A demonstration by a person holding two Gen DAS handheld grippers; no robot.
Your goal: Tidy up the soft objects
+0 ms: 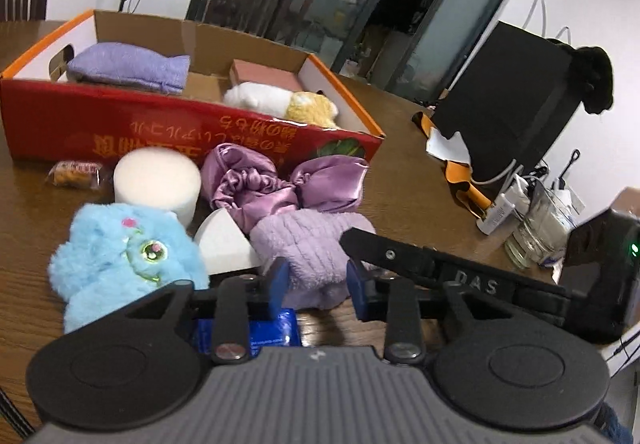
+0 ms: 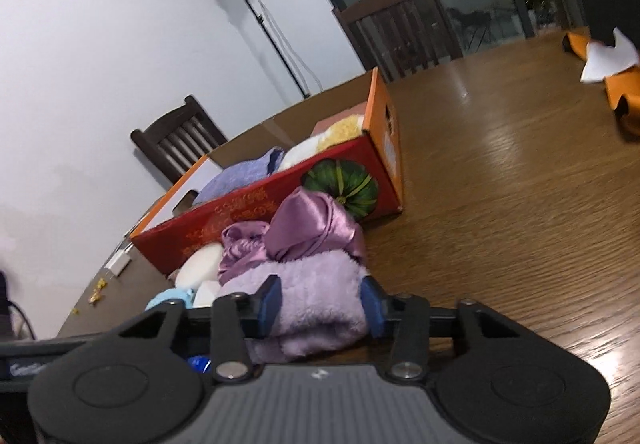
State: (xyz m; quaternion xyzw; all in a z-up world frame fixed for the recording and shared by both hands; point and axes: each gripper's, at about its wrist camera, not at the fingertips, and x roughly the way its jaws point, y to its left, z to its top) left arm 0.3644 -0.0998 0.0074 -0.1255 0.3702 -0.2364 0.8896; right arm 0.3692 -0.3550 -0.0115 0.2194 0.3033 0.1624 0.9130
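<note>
- Both grippers pinch the same lilac fleece cloth, which lies on the wooden table in front of the red cardboard box.
- Left gripper: blue pads press the cloth's near edge.
- Right gripper: jaws squeeze the cloth's bunched end.
- A purple satin cloth touches the fleece; a blue plush toy sits just beside.
</note>
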